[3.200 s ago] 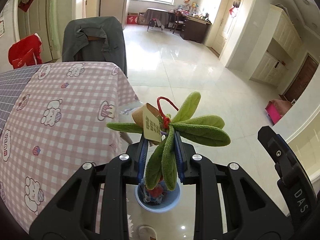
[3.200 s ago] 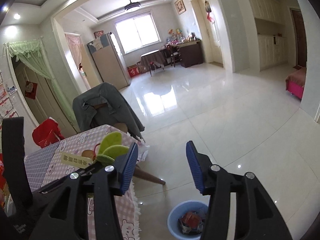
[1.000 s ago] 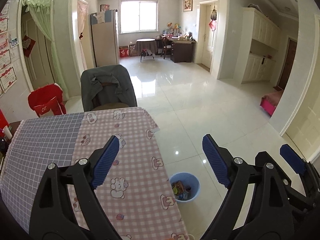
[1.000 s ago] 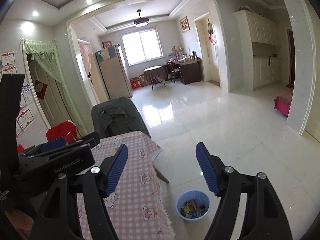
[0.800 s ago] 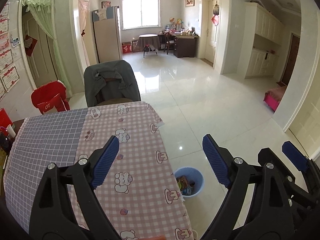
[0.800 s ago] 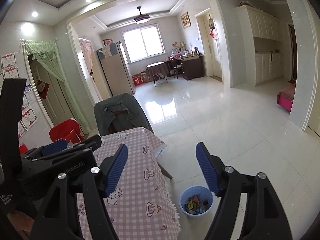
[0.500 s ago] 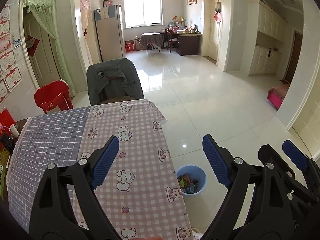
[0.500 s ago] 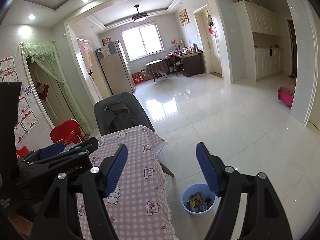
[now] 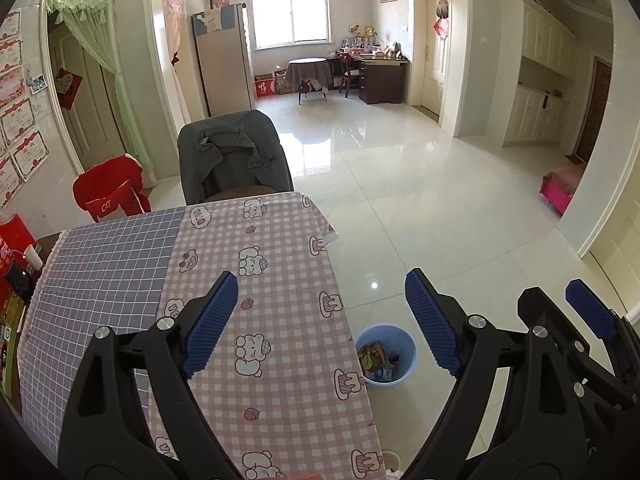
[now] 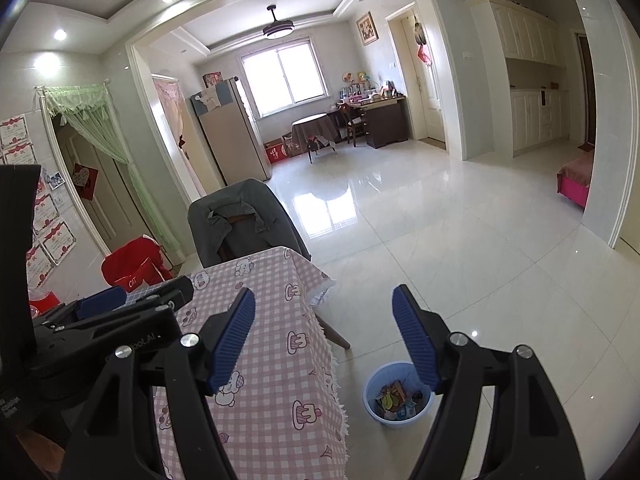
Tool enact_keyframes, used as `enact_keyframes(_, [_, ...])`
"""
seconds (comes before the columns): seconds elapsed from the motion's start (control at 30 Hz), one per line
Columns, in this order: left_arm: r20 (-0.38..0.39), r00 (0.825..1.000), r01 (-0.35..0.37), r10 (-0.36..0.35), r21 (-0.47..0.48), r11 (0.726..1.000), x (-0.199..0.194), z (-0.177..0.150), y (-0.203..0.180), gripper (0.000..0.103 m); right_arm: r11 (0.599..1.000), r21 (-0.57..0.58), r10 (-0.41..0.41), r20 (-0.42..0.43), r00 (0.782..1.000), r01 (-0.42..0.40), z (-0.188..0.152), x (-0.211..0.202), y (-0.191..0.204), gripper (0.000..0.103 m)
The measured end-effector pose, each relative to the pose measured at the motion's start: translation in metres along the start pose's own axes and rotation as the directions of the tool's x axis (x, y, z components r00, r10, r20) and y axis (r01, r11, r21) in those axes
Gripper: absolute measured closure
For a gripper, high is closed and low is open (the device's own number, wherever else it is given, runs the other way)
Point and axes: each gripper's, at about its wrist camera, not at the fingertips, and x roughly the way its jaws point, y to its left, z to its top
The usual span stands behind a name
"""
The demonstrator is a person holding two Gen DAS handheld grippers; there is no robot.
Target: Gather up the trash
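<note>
A light blue trash bin (image 9: 385,354) stands on the white floor beside the table's right edge, with colourful trash inside; it also shows in the right wrist view (image 10: 398,398). My left gripper (image 9: 322,322) is open and empty, held above the pink checked tablecloth (image 9: 272,320) near that edge. My right gripper (image 10: 324,340) is open and empty, held above the table's corner and the bin. In the left wrist view the right gripper (image 9: 576,320) shows at the right; in the right wrist view the left gripper (image 10: 112,312) shows at the left.
A chair draped with a grey jacket (image 9: 232,156) stands at the table's far end. A red chair cover (image 9: 110,196) is at the far left. Red items (image 9: 14,248) sit at the table's left edge. A pink stool (image 9: 560,186) stands far right on open tile floor.
The left gripper, earlier shut on a green plush plant over the bin, is now open and empty. Both grippers have drawn back and up over the table.
</note>
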Motion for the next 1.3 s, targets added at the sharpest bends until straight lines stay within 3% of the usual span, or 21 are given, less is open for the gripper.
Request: enact_keyframes(1.3, [0.018, 1.0, 0.014, -0.013, -0.013, 1.0, -0.005, 0.006, 0.008, 0.019, 1.0, -0.007, 0.013, 0.026, 1.0, -0.013, 0.012, -0.002, 0.001, 0.032])
